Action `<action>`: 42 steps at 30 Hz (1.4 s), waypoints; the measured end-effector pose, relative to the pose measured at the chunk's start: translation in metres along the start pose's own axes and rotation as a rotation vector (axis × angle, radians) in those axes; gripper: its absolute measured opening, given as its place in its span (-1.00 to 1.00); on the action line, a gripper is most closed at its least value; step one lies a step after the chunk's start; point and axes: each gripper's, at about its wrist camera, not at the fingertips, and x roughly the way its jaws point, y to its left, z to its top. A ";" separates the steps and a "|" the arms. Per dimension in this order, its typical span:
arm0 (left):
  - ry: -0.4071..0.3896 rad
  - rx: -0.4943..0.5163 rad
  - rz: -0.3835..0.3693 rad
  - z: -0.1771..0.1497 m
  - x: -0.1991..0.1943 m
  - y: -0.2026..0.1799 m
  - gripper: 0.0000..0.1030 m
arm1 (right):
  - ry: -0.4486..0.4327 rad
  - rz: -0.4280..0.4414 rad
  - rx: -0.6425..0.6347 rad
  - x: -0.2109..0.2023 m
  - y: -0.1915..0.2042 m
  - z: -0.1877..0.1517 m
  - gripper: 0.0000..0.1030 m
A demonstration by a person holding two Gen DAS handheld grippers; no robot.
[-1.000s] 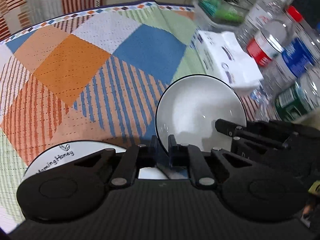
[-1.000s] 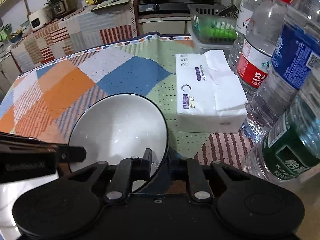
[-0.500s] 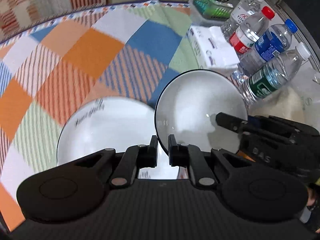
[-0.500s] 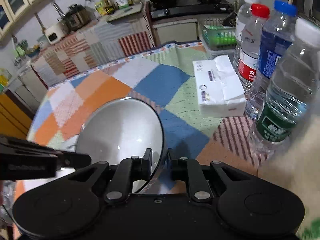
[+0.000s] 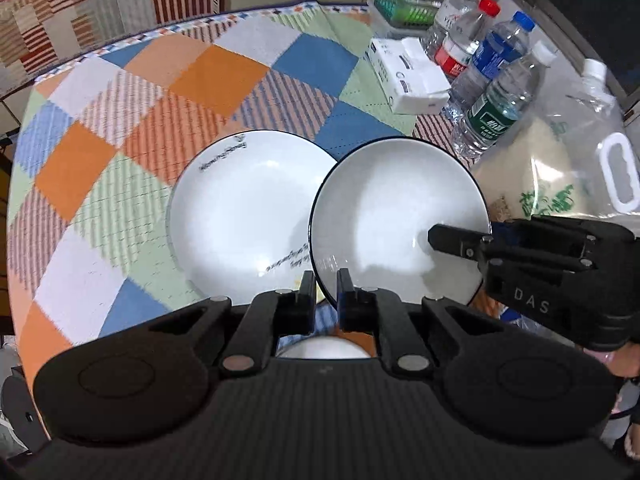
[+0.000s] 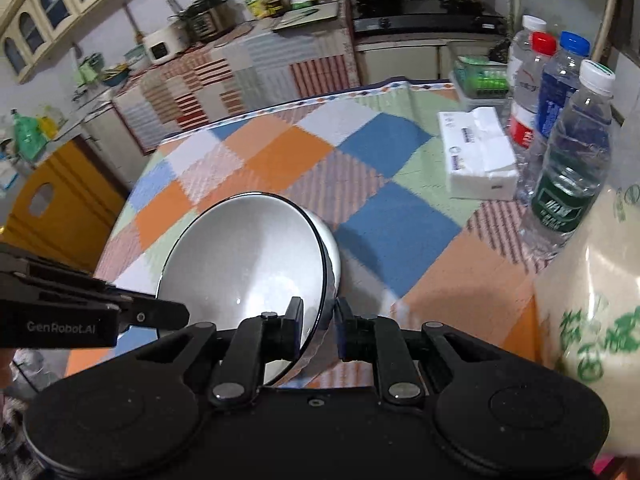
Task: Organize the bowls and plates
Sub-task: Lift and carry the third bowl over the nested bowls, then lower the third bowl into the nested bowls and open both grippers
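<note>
The left tool (image 5: 322, 292) and the right tool (image 6: 318, 322) each pinch the rim of one white bowl (image 5: 400, 220), held tilted above the worktop (image 5: 224, 76); "DAS" and "GenRobot.AI" mark the tool bodies; a white plate (image 5: 244, 216) with script lettering lies just left of the bowl; a tissue pack (image 6: 478, 152) and bottles (image 6: 572, 176) crowd the right edge, open cloth beyond
</note>
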 end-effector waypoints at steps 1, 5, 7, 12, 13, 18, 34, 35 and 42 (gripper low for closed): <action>-0.004 0.000 -0.001 -0.004 -0.006 0.002 -0.83 | -0.001 0.012 -0.002 -0.004 0.004 -0.003 -0.60; -0.001 -0.002 -0.004 -0.025 -0.031 0.008 -0.83 | 0.009 0.043 -0.019 -0.019 0.023 -0.014 -0.61; 0.005 -0.015 -0.009 -0.036 -0.040 0.013 -0.83 | 0.019 0.049 -0.044 -0.026 0.034 -0.019 -0.60; 0.008 -0.004 0.043 -0.064 -0.060 0.016 -0.83 | 0.059 0.114 -0.054 -0.039 0.047 -0.032 -0.59; 0.010 -0.004 0.047 -0.068 -0.063 0.017 -0.83 | 0.078 0.130 -0.038 -0.039 0.048 -0.035 -0.59; 0.037 0.009 0.049 -0.082 -0.067 0.021 -0.83 | 0.095 0.155 -0.035 -0.040 0.056 -0.049 -0.60; 0.198 -0.032 0.033 -0.107 -0.009 0.032 -0.82 | 0.174 0.103 -0.056 -0.005 0.060 -0.092 -0.63; 0.202 -0.034 0.031 -0.108 -0.005 0.033 -0.82 | 0.174 0.086 -0.073 -0.003 0.061 -0.093 -0.64; 0.245 -0.036 0.067 -0.109 0.026 0.030 -0.81 | 0.168 -0.008 -0.179 0.015 0.070 -0.105 -0.66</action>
